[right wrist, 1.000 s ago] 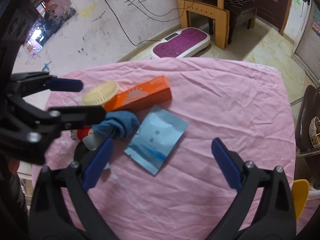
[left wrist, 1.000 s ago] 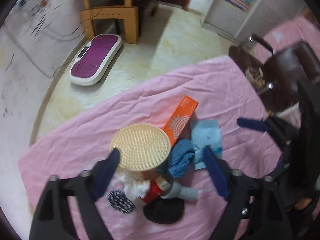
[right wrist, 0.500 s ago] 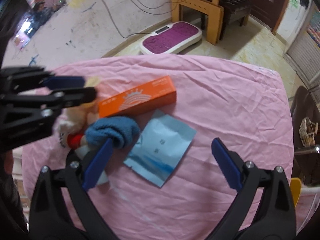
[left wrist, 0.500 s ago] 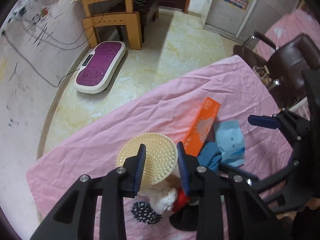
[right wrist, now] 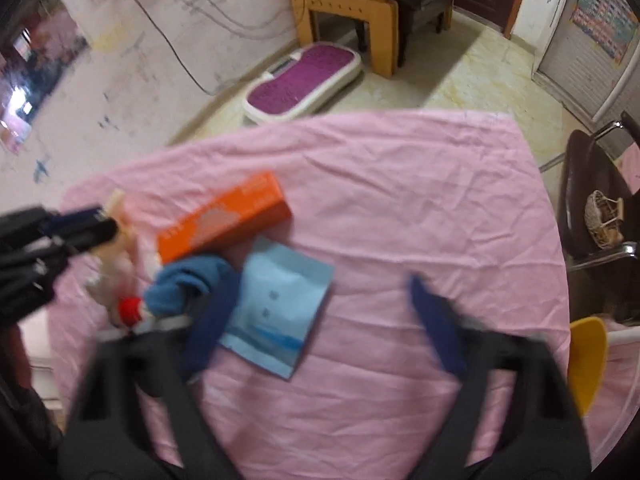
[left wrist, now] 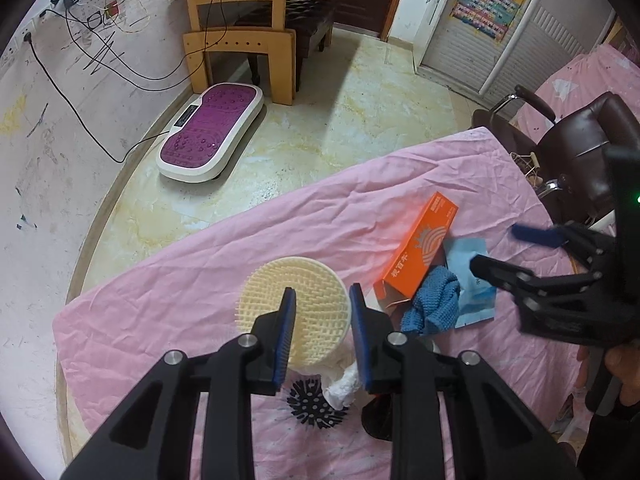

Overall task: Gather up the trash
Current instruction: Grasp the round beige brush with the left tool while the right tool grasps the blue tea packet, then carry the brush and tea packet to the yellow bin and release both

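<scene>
On the pink-clothed table (left wrist: 200, 264) lies a pile: a cream round brush (left wrist: 276, 300), an orange box (left wrist: 420, 252), a light blue packet (left wrist: 476, 280), a blue knitted cloth (left wrist: 432, 304), white crumpled tissue (left wrist: 340, 384), a black spiky ball (left wrist: 312, 404). My left gripper (left wrist: 323, 328) has narrowed its jaws around the cream brush, held tilted above the pile. My right gripper (right wrist: 324, 316) is open over the blue packet (right wrist: 280, 304), next to the orange box (right wrist: 224, 216) and blue cloth (right wrist: 184, 284). The right wrist view is blurred.
A purple and white floor pad (left wrist: 212, 136) and a wooden desk (left wrist: 256, 12) stand beyond the table. A dark chair (left wrist: 576, 148) is at the table's right end. A yellow seat (right wrist: 588, 364) shows at the right edge.
My left gripper closed from wide open onto the cream brush and lifted it. My right gripper moved down and left toward the blue packet.
</scene>
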`<state>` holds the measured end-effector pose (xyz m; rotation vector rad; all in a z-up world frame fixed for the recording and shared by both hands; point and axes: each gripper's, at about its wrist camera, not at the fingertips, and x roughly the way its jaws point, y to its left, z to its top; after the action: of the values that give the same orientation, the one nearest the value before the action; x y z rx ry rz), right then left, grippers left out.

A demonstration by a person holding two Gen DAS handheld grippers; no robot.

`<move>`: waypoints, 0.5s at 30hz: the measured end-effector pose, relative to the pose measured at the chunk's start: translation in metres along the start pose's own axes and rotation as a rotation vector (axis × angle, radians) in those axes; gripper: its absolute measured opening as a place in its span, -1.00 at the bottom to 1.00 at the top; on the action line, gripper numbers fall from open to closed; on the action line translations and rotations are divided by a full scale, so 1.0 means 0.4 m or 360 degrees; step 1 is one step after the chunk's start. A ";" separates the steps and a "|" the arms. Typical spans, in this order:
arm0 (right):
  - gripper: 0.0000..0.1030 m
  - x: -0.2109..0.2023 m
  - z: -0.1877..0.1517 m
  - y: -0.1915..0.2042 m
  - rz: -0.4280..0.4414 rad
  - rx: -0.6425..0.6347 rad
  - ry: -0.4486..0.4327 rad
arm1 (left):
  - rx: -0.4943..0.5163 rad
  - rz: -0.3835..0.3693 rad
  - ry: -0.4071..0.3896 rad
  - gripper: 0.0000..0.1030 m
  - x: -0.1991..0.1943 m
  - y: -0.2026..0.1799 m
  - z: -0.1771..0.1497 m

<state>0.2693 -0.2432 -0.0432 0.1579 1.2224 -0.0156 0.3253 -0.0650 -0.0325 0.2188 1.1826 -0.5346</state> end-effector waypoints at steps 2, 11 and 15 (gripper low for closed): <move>0.08 0.013 0.001 0.012 -0.0019 0.0000 0.0016 | -0.0006 -0.0001 -0.0008 -0.55 -0.002 0.004 -0.004; 0.09 0.034 -0.003 0.082 -0.0056 -0.0034 0.0062 | -0.0012 -0.0011 -0.0032 -0.55 -0.007 0.014 -0.014; 0.08 0.039 -0.020 0.123 -0.0148 -0.0110 0.0057 | -0.0015 -0.0008 -0.0040 -0.55 -0.007 0.014 -0.017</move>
<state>0.2720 -0.1923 -0.0551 0.0412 1.2637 -0.0520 0.3217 -0.0565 -0.0332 0.2004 1.1614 -0.5347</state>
